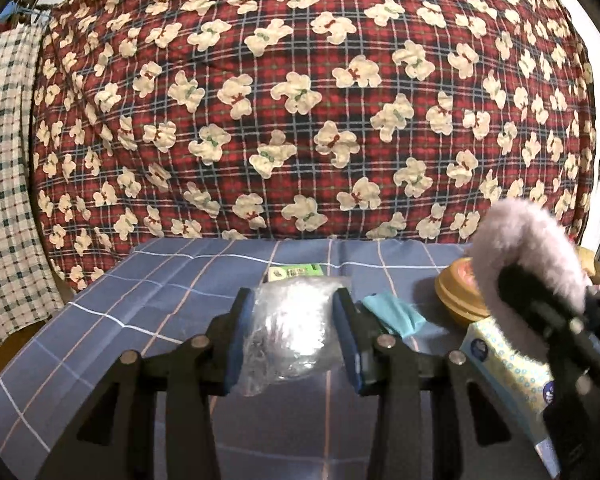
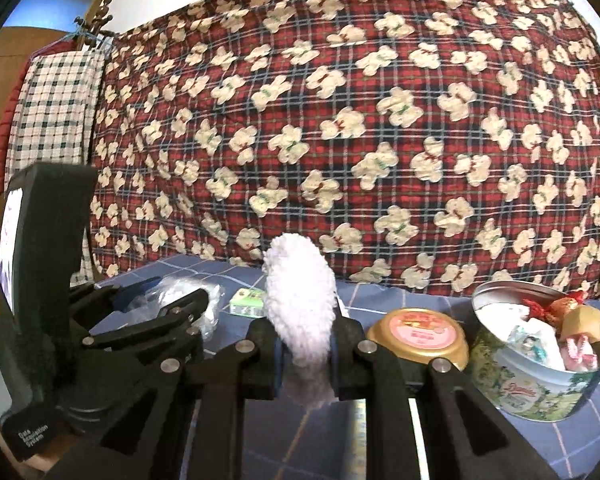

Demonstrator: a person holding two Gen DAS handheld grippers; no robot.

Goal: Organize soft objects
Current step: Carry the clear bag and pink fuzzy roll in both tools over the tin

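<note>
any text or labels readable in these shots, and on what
"Data Acquisition System": white print on the black device of the left gripper.
Decorated tin: cursive brand word, too blurred to read.
Gold lid: pink label, unreadable.
Green packet: print too small.
Tissue box: blue logos, unreadable.

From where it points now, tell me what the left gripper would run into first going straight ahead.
Already shut on the clear plastic bag, the left gripper would probably meet the small green box on the blue cloth first, then the bear-print quilt; depth is unclear.
</note>
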